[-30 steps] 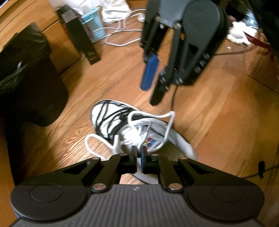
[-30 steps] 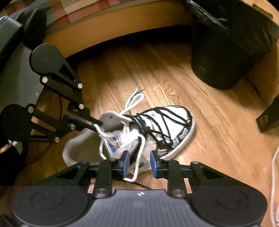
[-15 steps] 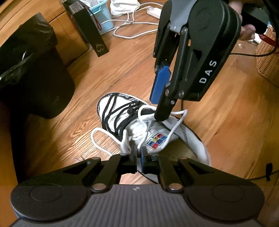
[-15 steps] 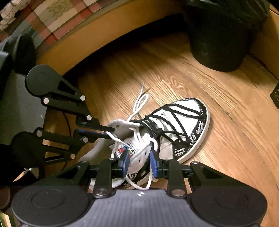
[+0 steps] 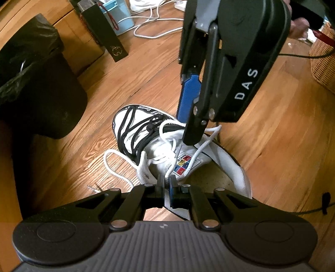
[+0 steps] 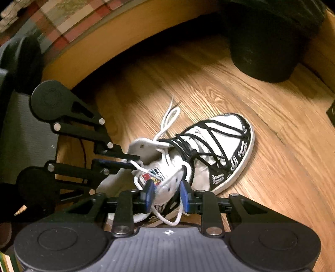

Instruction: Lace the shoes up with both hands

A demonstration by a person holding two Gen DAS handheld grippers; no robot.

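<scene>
A white high-top shoe [image 5: 146, 146] [image 6: 209, 146] with black laces over the toe lies on the wooden floor. Its white lace [image 5: 196, 150] [image 6: 167, 119] hangs loose at the collar. My left gripper [image 5: 166, 188] [image 6: 134, 162] is shut on one strand of that lace just above the tongue label. My right gripper [image 6: 167, 195] [image 5: 186, 129] comes down from above onto the collar. It stands open, with the white eyelet flap and a loop of lace between its blue pads [image 6: 149, 194].
A black bin [image 5: 37, 83] [image 6: 266, 41] stands close to the toe. Beyond it are a black bag [image 5: 104, 35], a blue cup [image 5: 121, 18] and white cables [image 5: 157, 23]. A wicker basket [image 5: 322, 62] is at the right, a wooden bed frame [image 6: 104, 48] behind the shoe.
My right gripper has come down and rolled a little, from above the shoe to astride its eyelet flap. The left gripper has kept its hold on the lace.
</scene>
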